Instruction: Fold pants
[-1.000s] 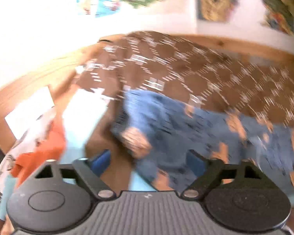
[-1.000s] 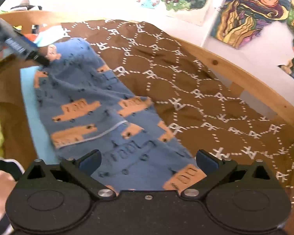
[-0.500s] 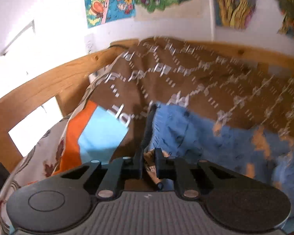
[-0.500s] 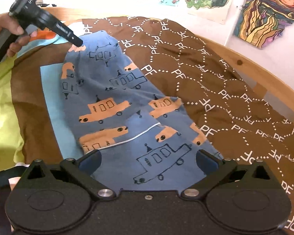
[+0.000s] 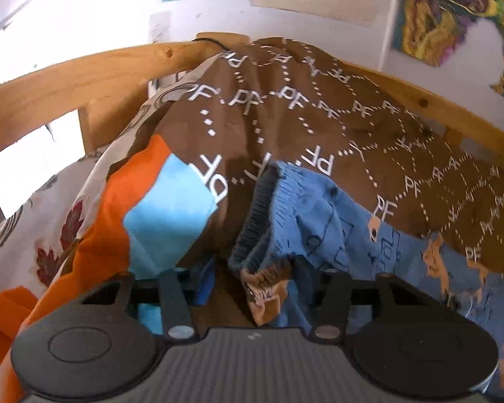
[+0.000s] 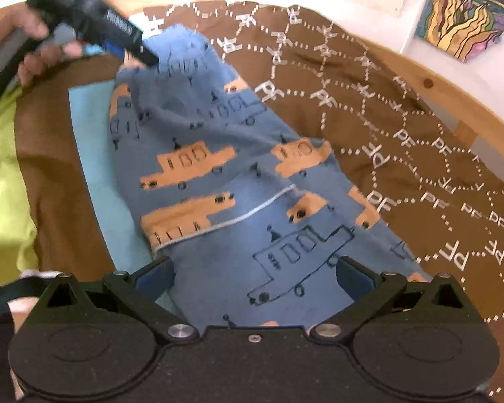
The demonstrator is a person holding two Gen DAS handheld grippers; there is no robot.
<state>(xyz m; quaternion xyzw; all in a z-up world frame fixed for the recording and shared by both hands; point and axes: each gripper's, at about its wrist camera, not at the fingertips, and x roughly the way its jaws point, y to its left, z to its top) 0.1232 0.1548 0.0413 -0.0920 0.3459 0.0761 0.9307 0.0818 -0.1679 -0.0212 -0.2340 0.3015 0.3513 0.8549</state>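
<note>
Blue pants (image 6: 238,174) with orange and outlined boat prints lie stretched on a brown blanket (image 6: 403,127). My right gripper (image 6: 252,273) is open, low over the near end of the pants. My left gripper (image 5: 252,278) is open at the far end, its jaws either side of the bunched ribbed waistband (image 5: 272,208). In the right wrist view the left gripper (image 6: 141,55) rests its tip on the far end of the pants, held by a hand.
A wooden bed rail (image 5: 84,74) curves round the far side. A light blue and orange cloth (image 5: 158,208) lies left of the pants. A yellow-green cloth (image 6: 0,154) lies at the left. Posters (image 6: 467,10) hang on the white wall.
My left gripper shut on the waistband half a second ago and now stands open again. The pants lie more stretched out. My right gripper stayed open.
</note>
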